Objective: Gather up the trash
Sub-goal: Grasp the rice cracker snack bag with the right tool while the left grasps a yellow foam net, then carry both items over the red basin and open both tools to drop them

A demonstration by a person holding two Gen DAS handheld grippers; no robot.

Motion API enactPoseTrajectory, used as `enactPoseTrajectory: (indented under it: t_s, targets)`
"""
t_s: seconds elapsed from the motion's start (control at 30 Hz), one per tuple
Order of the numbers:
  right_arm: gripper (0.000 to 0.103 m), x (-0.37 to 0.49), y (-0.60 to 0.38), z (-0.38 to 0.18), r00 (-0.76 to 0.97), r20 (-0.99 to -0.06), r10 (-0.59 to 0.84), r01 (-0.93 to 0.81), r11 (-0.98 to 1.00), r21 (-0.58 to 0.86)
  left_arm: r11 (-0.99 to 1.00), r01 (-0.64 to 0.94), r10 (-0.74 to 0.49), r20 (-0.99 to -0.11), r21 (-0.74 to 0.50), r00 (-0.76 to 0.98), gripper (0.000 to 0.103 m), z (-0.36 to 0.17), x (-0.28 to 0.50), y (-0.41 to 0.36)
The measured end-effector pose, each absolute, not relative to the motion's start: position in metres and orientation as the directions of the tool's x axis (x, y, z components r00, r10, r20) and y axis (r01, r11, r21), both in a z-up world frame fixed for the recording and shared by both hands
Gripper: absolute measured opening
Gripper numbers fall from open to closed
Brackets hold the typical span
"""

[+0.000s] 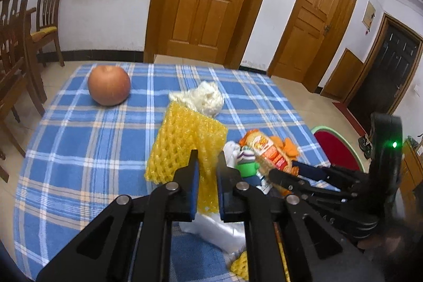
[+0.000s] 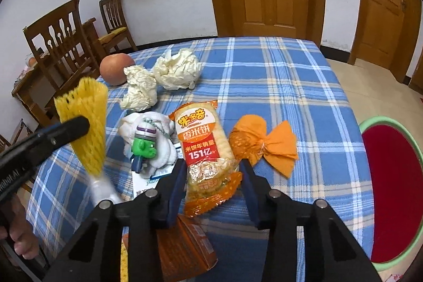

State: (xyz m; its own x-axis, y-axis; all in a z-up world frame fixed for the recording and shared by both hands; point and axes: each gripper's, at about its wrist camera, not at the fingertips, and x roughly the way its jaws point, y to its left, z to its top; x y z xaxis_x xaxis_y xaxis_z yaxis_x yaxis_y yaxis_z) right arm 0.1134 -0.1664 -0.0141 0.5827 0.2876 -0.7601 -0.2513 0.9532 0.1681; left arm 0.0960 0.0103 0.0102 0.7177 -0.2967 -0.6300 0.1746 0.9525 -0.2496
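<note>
Already clamped in left gripper (image 1: 207, 165): yellow foam net (image 1: 185, 142), feather-light, squashy, lifted off surface (image 1: 79, 136). Right gripper (image 2: 211, 176) straddling rice cracker packet (image 2: 203, 149), not yet pinching; crinkly, slippery, brittle inside, best taken mid-body.

Right gripper (image 2: 211, 173) straddles the rice cracker packet (image 2: 205, 149), pads beside its edges. Left of it, the left gripper (image 2: 79, 123) lifts a yellow foam net (image 2: 84, 120); beyond, a green toy (image 2: 144, 146) and crumpled paper (image 2: 177, 69).
</note>
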Motion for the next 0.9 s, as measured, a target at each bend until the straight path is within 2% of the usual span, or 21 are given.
enactPoseTrajectory:
  t_s: [0.47, 0.9]
  targets:
    - [0.043, 0.076, -0.206, 0.019, 0.68, -0.669, 0.301, -0.198, 0.953, 0.227, 0.933, 0.265, -0.36, -0.587, -0.246, 0.725, 0.01, 0.044, 0.089, -0.024]
    - [0.043, 0.045, -0.278, 0.034, 0.75, -0.645, 0.149, 0.008, 0.972, 0.234, 0.877, 0.401, -0.477, -0.589, -0.266, 0.652, 0.01, 0.054, 0.091, -0.098]
